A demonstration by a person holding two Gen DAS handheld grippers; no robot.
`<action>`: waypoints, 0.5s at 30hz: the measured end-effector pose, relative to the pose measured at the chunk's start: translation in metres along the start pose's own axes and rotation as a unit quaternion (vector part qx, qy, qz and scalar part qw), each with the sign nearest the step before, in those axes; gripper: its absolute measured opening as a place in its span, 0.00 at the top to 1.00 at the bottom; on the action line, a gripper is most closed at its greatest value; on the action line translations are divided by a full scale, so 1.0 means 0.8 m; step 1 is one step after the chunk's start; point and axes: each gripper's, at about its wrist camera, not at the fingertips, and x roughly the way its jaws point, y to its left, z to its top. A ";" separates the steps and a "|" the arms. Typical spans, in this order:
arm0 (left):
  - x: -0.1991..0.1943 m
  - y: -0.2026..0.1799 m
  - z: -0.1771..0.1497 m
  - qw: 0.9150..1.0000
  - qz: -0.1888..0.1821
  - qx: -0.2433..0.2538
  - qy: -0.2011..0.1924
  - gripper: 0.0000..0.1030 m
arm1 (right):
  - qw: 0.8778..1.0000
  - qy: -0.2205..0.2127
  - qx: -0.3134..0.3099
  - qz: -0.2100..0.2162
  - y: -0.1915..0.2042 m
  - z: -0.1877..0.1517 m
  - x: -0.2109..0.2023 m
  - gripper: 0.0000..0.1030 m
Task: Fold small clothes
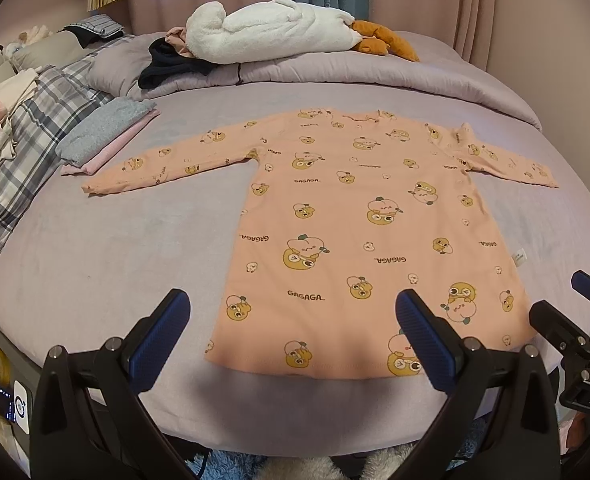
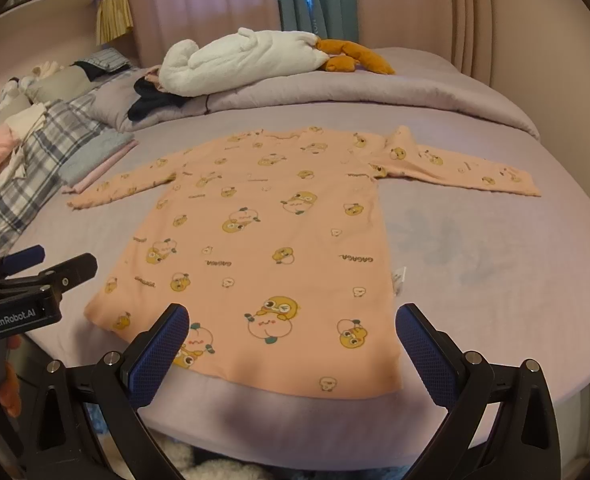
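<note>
A small peach long-sleeved top with yellow cartoon prints lies flat on the lilac bed sheet, both sleeves spread out, hem toward me. My left gripper hovers open above the hem's left part, nothing between its blue pads. My right gripper hangs open over the hem's right part of the top, also holding nothing. In the right wrist view the left gripper shows at the left edge with a hand below it. The right gripper peeks in at the right of the left wrist view.
Folded grey and pink clothes lie left of the top beside a plaid blanket. A rolled lilac duvet carries a white plush toy and dark garments at the back. The bed's front edge is just below the grippers.
</note>
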 end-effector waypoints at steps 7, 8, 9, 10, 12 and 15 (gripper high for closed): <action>-0.002 -0.006 0.000 1.000 -0.001 0.003 0.000 0.00 | 1.000 0.002 0.002 0.002 0.000 -0.001 0.001 0.01; -0.001 -0.005 -0.002 1.000 -0.002 0.003 0.000 0.00 | 1.000 0.002 0.002 0.002 0.000 -0.001 0.001 0.01; -0.001 -0.006 -0.003 1.000 -0.002 0.004 0.000 0.00 | 1.000 0.002 0.002 0.002 0.000 -0.002 0.001 0.01; 0.000 -0.006 -0.003 1.000 -0.002 0.004 0.000 0.00 | 1.000 0.002 0.002 0.002 0.000 -0.002 0.001 0.01; 0.000 -0.006 -0.003 1.000 -0.002 0.004 0.001 0.00 | 1.000 0.002 0.002 0.002 0.000 -0.003 0.002 0.01; 0.000 -0.007 -0.003 1.000 -0.001 0.004 0.000 0.00 | 1.000 0.002 0.003 0.003 0.000 -0.003 0.002 0.01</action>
